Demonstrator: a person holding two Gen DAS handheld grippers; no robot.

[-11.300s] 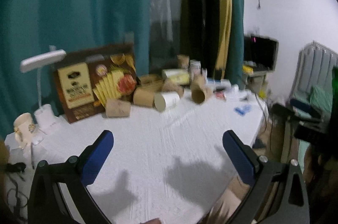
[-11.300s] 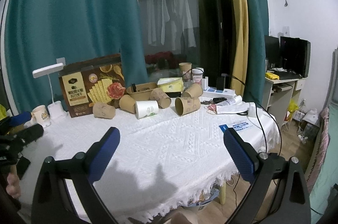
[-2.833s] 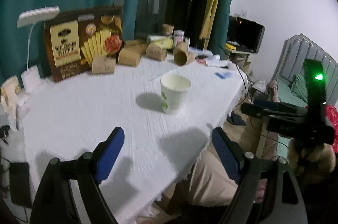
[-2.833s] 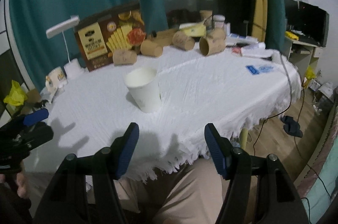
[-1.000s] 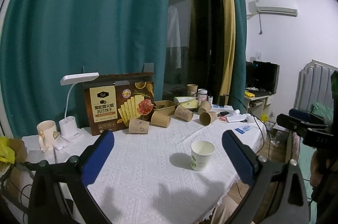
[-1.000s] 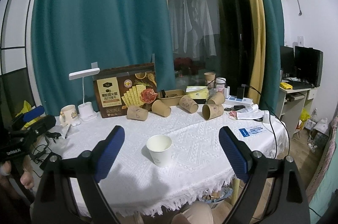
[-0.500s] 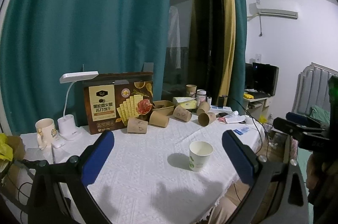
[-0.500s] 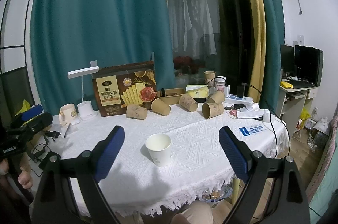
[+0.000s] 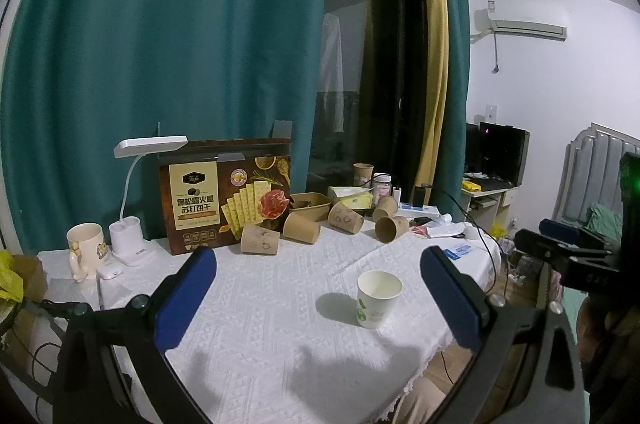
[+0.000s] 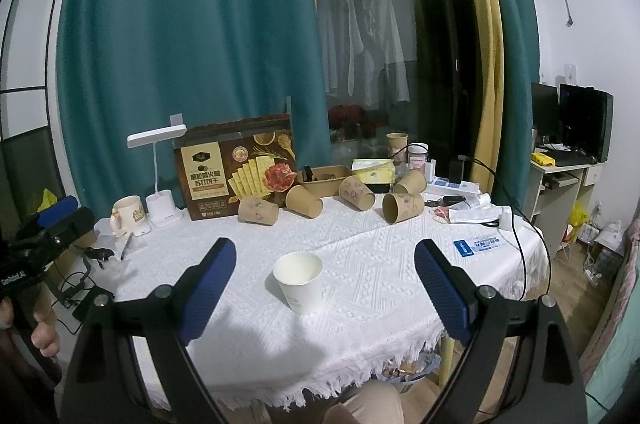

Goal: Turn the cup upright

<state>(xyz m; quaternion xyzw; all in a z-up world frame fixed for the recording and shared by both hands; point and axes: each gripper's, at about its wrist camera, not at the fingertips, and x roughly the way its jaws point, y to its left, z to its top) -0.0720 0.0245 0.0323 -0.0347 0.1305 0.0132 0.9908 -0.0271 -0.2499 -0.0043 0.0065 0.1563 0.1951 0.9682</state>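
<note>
White cup [image 10: 299, 282] stands upright, mouth up, on the worktop [image 10: 380, 264] near its front edge — the flip appears done. Left hand-held gripper [image 9: 318, 298] and right hand-held gripper [image 10: 324, 290] both released, empty, short of the cup.

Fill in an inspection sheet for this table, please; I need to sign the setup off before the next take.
Surface: table under a white textured cloth with a fringed edge.
Job's things: white paper cup stands upright, mouth up, alone near the front.
Clutter: brown paper cups lying on their sides at the back, cracker box, white desk lamp, mug, blue card.
Grippers: left gripper and right gripper both open, holding nothing, clear of the cup.
Cables: black cable trails over the table's right edge.
Surroundings: teal curtain, dark window, monitor on a side desk.
</note>
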